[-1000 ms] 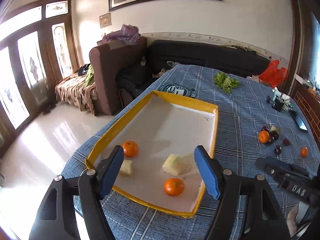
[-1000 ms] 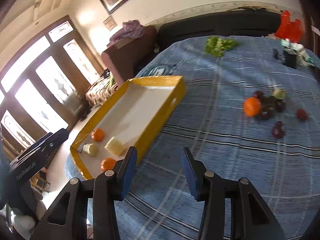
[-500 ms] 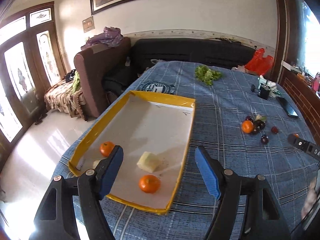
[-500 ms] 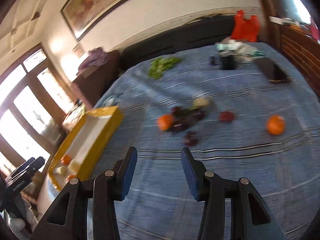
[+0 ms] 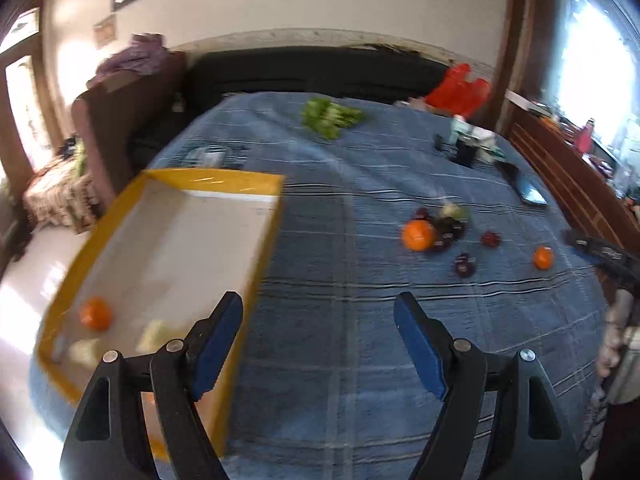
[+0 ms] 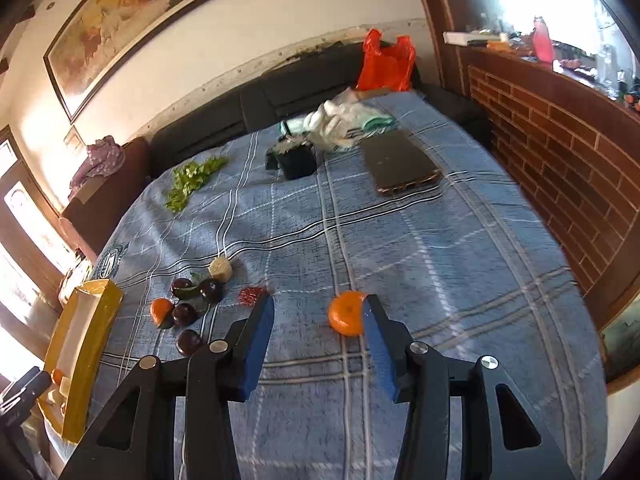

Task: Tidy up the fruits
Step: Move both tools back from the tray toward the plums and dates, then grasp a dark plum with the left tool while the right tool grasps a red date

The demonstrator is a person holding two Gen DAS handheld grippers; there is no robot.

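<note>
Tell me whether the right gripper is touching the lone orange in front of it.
Cannot tell. In the right wrist view, the right gripper is open and one blue finger overlaps the orange edge, but no view shows contact or a gap plainly.

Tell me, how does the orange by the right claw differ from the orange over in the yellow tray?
The lone orange lies on the blue tablecloth, just ahead of the open right gripper; the tray orange sits inside the yellow tray beside pale fruit pieces. Both are small, round and bright orange.
</note>
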